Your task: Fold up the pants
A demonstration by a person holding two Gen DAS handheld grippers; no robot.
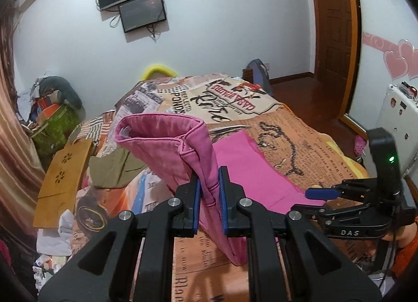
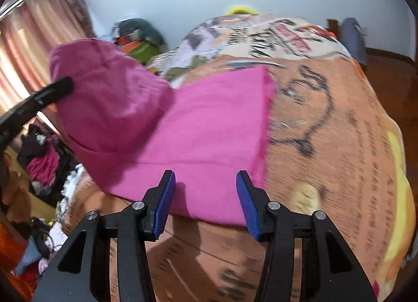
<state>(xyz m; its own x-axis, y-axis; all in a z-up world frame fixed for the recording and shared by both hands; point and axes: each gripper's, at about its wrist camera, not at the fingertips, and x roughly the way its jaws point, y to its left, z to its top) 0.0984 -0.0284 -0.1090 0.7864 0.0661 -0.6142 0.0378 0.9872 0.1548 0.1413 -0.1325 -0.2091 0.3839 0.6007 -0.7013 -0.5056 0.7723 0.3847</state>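
The right claw (image 2: pixel 206 197) gapes empty just above the pink pants' (image 2: pixel 209 124) near edge on the bed (image 2: pixel 326 145); one end rises up-left of it.

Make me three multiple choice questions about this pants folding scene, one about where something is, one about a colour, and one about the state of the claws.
1. Where does the flat part of the pants lie?
A. On the printed bedspread
B. On the wooden floor
C. On the wooden folding tray

2. What colour are the pants?
A. Olive green
B. Pink
C. Navy blue

3. How do the two claws stand?
A. Both open and empty
B. Left open, right shut on the pants
C. Left shut on the pants, right open

Answers:
1. A: the flat part of the pants rests on the printed bedspread.
2. B: the cloth is pink in both views.
3. C: the left claw pinches a raised fold of the pants between its blue pads, while the right claw has its fingers wide apart with nothing between them, just above the near edge of the cloth.
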